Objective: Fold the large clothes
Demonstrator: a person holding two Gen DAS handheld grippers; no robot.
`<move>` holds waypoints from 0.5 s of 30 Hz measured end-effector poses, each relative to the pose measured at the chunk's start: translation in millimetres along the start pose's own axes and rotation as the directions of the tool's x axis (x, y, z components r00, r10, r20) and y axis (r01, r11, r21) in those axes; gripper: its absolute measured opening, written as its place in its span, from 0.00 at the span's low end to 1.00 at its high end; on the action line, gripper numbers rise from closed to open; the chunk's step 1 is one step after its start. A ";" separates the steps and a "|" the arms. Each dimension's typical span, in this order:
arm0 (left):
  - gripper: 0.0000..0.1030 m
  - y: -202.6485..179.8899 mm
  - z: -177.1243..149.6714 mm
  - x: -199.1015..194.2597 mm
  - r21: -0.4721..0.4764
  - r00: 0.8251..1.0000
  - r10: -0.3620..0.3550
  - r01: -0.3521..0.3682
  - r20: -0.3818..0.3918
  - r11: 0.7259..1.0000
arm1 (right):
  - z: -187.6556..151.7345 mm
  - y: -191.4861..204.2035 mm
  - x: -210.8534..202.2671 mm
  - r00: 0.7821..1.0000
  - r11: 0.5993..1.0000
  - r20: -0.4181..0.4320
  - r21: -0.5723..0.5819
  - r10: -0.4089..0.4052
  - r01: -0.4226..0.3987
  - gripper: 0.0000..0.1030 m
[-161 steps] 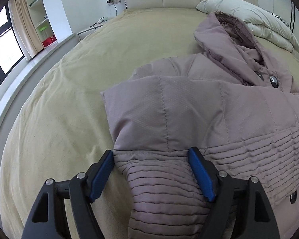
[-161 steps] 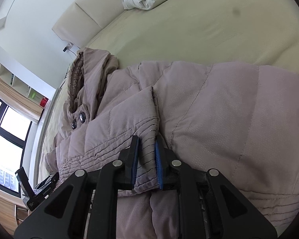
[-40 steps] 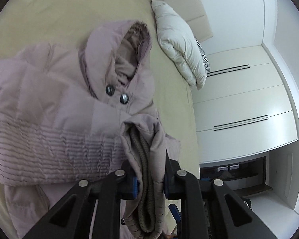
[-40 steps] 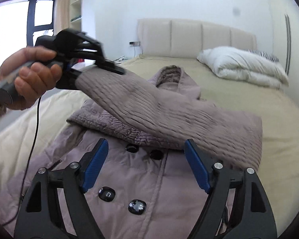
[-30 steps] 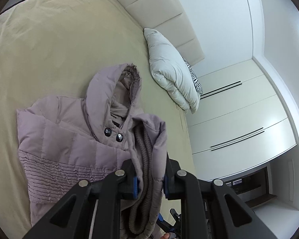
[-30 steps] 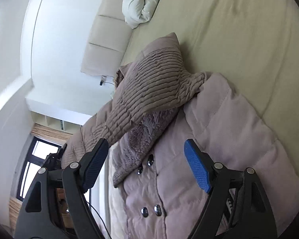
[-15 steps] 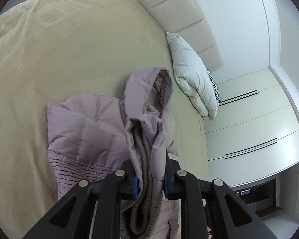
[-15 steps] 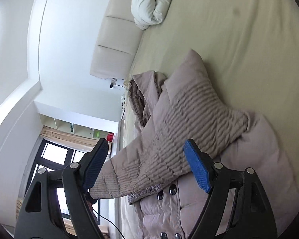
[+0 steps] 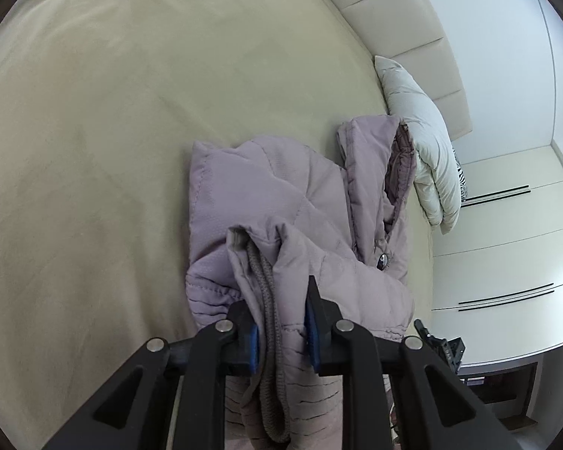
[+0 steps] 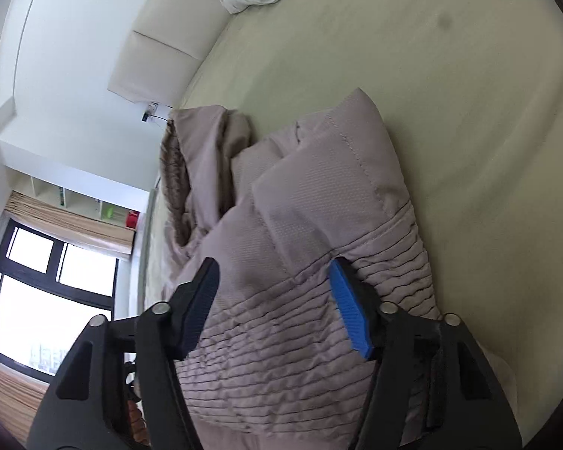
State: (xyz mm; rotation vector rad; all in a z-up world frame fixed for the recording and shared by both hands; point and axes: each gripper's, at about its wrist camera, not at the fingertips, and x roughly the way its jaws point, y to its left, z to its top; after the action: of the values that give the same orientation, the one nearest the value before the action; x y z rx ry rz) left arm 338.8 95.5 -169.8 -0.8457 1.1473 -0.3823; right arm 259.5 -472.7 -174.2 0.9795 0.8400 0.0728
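Half a second ago we saw the sleeve cuff [image 9: 270, 300] held above a wider spread of the jacket [image 9: 281, 202]; now it sits lower, and the folded shoulder and hood [image 9: 375, 157] fill more of the left wrist view. Our left claw [image 9: 279, 322] stays clamped on that cuff, its blue pads pressing the quilted fabric and the ribbed knit lining between them. Our right claw [image 10: 274, 300] has come closer to the jacket [image 10: 319, 225]: its fingers stand wide apart on either side of the ribbed sleeve panel, gripping nothing, where before they framed it from farther off.

The jacket lies on the bed [image 9: 112, 112], on a pale yellow-green cover. Beyond the jacket's hood, a white duvet [image 9: 428, 150] is bunched against the padded headboard [image 9: 394, 18].

The left wrist view alone shows, past the jacket on the duvet's side, the white wardrobe doors [image 9: 506, 243] with dark handle lines, and one jacket button [image 9: 382, 261] under the hood. The right wrist view alone shows, on the jacket's other side, the dark-framed window [image 10: 48, 292] with a tan curtain [image 10: 71, 221] above it, open wall shelves [image 10: 82, 202] and a wall socket [image 10: 150, 110] beside the headboard [image 10: 161, 37].
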 end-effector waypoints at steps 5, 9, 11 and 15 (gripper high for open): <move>0.25 11.1 3.8 10.5 -0.019 1.000 -0.017 0.018 0.015 1.000 | -5.6 12.1 0.3 0.998 0.988 0.011 -0.142 -0.063 0.063 0.48; 0.32 1.0 -4.7 -8.5 0.036 0.998 0.026 -0.028 0.052 0.999 | -3.5 46.9 -22.1 0.996 0.975 0.066 -0.209 -0.058 0.070 0.48; 0.42 -3.6 -5.6 -22.0 0.047 0.992 0.075 -0.080 0.100 0.996 | -6.0 66.1 -27.7 0.998 0.969 0.065 -0.244 -0.024 0.040 0.48; 0.42 -19.5 -7.6 -54.8 0.075 0.962 0.145 -0.166 0.233 0.983 | -13.5 88.3 -6.3 0.995 0.937 0.034 -0.337 -0.091 0.097 0.48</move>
State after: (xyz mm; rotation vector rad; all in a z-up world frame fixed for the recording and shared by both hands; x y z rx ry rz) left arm 313.2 116.2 -121.3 -0.6924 0.9677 -0.2017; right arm 273.1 -414.4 -107.4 0.6144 0.8244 0.1220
